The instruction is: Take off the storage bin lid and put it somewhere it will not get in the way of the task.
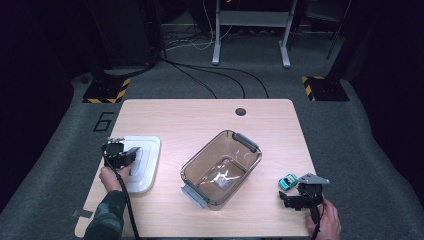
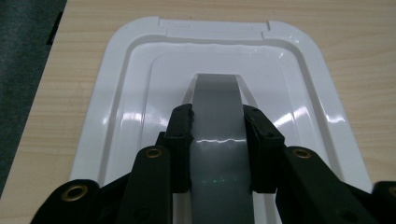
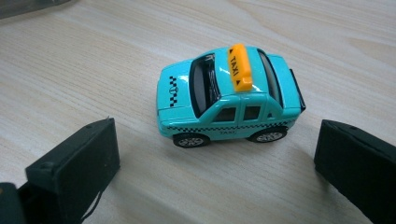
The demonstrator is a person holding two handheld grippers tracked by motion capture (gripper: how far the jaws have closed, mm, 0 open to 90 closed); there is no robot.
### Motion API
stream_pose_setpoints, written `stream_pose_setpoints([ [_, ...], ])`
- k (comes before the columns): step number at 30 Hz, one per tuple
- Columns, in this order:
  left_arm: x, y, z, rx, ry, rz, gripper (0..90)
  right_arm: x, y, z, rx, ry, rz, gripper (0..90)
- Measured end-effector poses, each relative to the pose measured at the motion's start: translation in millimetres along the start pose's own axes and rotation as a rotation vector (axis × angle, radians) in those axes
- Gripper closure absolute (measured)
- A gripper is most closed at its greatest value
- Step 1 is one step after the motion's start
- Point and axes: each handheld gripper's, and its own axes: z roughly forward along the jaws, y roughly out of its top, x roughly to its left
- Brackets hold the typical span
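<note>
A white lid (image 1: 146, 167) lies flat at the table's left. In the left gripper view the lid (image 2: 135, 70) has a raised grey handle (image 2: 217, 100) down its middle. My left gripper (image 2: 217, 119) is shut on that handle, one pad pressed on each side, and it hangs over the lid (image 1: 131, 154) in the high view. A turquoise toy taxi (image 3: 229, 98) with an orange roof sign stands on the wood at the right (image 1: 287, 181). My right gripper (image 3: 218, 150) is open just behind it, jaws wide on either side and touching nothing; it sits near the table's front right corner (image 1: 295, 194).
A clear plastic container (image 1: 192, 167) with grey latches stands open in the middle of the table, a small transparent bag inside. A round cable hole (image 1: 240, 111) marks the far edge. Beyond the table lie floor cables and stand legs.
</note>
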Motion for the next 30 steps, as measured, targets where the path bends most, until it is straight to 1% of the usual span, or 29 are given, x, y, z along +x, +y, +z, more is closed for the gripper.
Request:
stream_pose_setpoints([
  [3,0.3,-2.3,2.8,0.010,0.003,0.024,66.8,0.0,0.0,0.0,0.000,0.000,0.000,0.0],
  [6,1.3,-3.7,3.9,-0.010,0.002,0.025,66.8,0.0,0.0,0.0,0.000,0.000,-0.001,0.0],
  [8,1.6,-3.7,4.0,-0.010,0.004,0.025,66.4,0.0,0.0,0.0,0.000,0.000,-0.001,0.0],
  [10,1.5,-3.5,4.0,-0.006,0.006,0.014,57.8,0.0,0.0,0.0,0.000,0.000,0.000,0.0],
  [12,0.8,-3.3,3.3,0.004,0.011,0.014,45.1,0.0,0.0,-0.1,0.000,0.000,0.000,0.0],
  [14,0.3,-3.3,-0.2,-0.013,0.003,0.004,32.2,0.0,-0.1,0.0,0.000,0.000,-0.001,0.0],
  [15,0.2,-2.9,-2.3,-0.013,0.000,0.007,25.0,-0.1,-0.1,0.0,0.000,0.000,-0.001,0.0],
  [16,-0.3,-2.7,-4.1,-0.015,-0.008,0.008,18.6,0.0,0.0,0.0,0.000,0.000,-0.001,0.0],
  [18,-0.9,-2.8,-6.7,-0.009,-0.048,0.019,3.3,0.0,0.0,0.0,0.000,0.000,0.000,0.0],
  [19,-1.6,-3.4,-9.8,-0.017,-0.059,0.036,0.0,-0.1,0.0,0.0,0.000,0.000,0.000,0.0],
  [20,-3.0,-4.6,-14.8,-0.042,-0.072,0.053,0.0,-0.1,0.0,-0.1,0.000,0.000,0.000,0.0],
  [22,-5.2,-6.5,-19.2,-0.052,-0.091,0.077,0.0,0.0,0.0,-0.1,0.000,0.000,0.000,0.0],
  [24,-8.4,-10.2,-24.1,-0.070,-0.100,0.108,0.0,0.0,0.0,0.0,0.000,0.000,-0.001,0.0],
  [26,-10.8,-13.9,-28.1,-0.077,-0.109,0.135,0.0,0.0,0.0,0.0,0.000,0.000,-0.001,0.0],
  [30,-16.0,-23.5,-34.8,-0.115,-0.128,0.145,0.0,0.0,0.0,0.0,0.000,0.000,-0.001,0.0],
])
